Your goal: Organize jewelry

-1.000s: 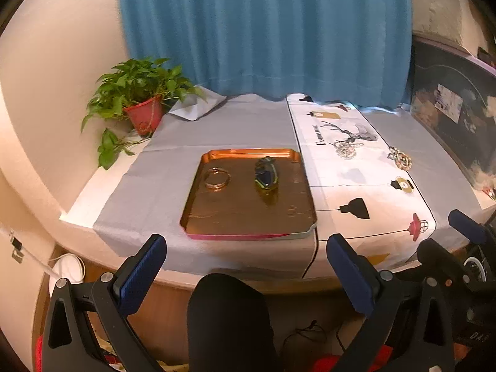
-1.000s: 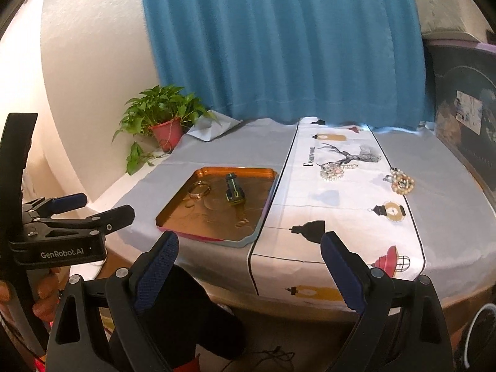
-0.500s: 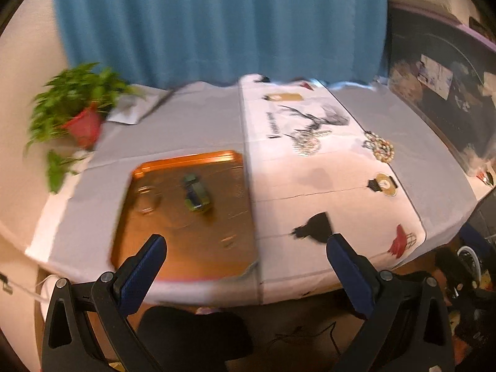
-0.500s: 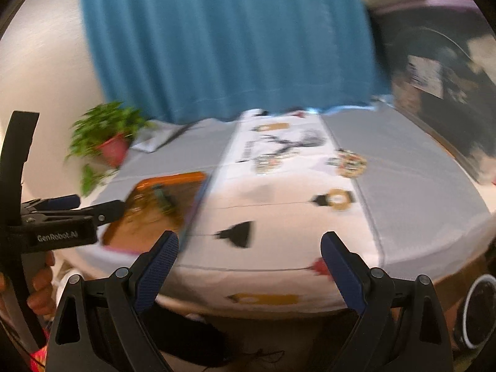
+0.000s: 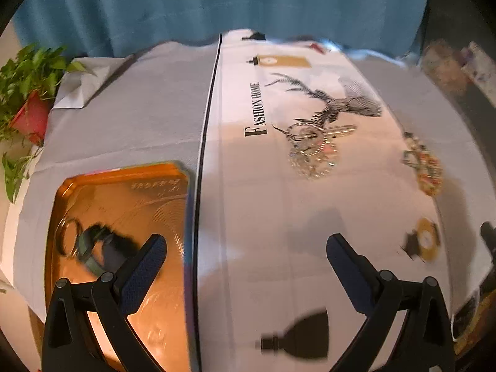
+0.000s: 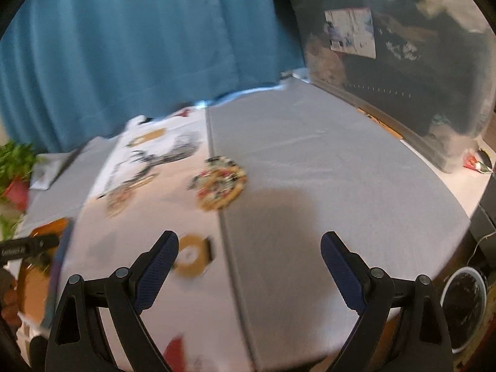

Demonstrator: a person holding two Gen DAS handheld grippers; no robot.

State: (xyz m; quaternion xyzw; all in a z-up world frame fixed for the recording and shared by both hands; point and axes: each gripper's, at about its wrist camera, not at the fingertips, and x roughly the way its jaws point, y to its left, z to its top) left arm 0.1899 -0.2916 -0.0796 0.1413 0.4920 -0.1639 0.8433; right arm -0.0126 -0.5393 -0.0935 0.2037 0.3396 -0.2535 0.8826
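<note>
Hovering with jaws spread wide and gripping nothing, the left gripper (image 5: 246, 262) and the right gripper (image 6: 249, 260) are hanging above the cloth-covered table (image 6: 310, 161), and the sorting is looking, by this evidence, about half done. Two pieces are already lying in the copper tray (image 5: 124, 192): a thin ring bangle (image 5: 66, 235) and, touching it, a dark green piece (image 5: 93, 249) too blurred to identify. Two more are waiting outside it, both on the far side of the printed runner's black seam from the tray: a silvery beaded necklace (image 5: 313, 150) resting on the deer print, and, well beyond that toward the table's right edge, a coiled multicoloured bead strand (image 6: 220, 183), which is sitting ahead of the right gripper's open jaws, slightly to their left. That makes four pieces counted, two in and two out, with one tray, one potted plant (image 5: 29, 99) beyond the tray's far corner, and a blue curtain (image 5: 217, 3) behind everything.
</note>
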